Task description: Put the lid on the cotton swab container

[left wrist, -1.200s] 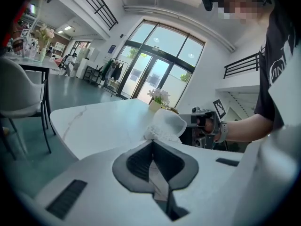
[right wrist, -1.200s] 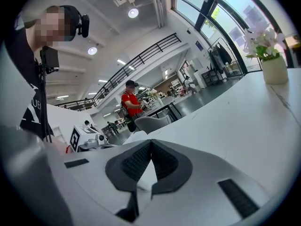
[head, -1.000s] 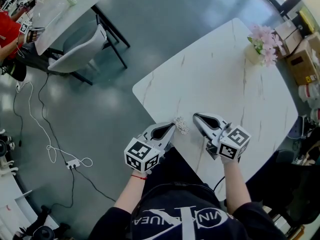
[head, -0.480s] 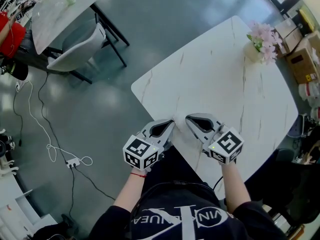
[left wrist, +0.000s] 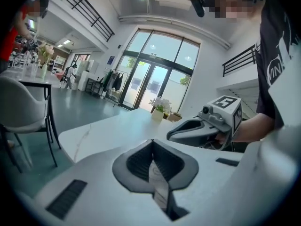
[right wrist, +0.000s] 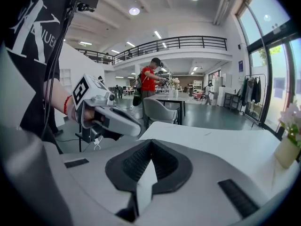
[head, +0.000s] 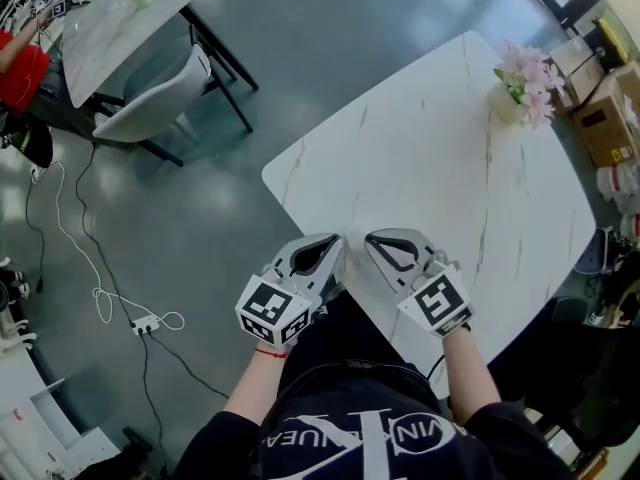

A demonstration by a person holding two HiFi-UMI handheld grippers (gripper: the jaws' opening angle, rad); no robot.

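Neither the cotton swab container nor its lid shows in any view at this moment. In the head view my left gripper [head: 335, 240] and right gripper [head: 372, 238] hover side by side over the near corner of the white marble table [head: 450, 168], tips close together. Both are shut, the dark pads meeting at the tip, with nothing seen between them. The left gripper view [left wrist: 151, 141] shows the right gripper's body [left wrist: 202, 128] just to its right. The right gripper view [right wrist: 150, 141] shows the left gripper [right wrist: 110, 117] just to its left.
A vase of pink flowers [head: 520, 83] stands at the table's far right corner. Cardboard boxes [head: 610, 118] sit beyond the right edge. A grey chair [head: 160, 98] and a second table [head: 120, 13] stand far left, near a person in red [head: 20, 73]. Cables [head: 110, 308] lie on the floor.
A second ago a small sparkly container stood at the table corner between the gripper tips; it is out of sight now. The right gripper has moved left, close to the left one.
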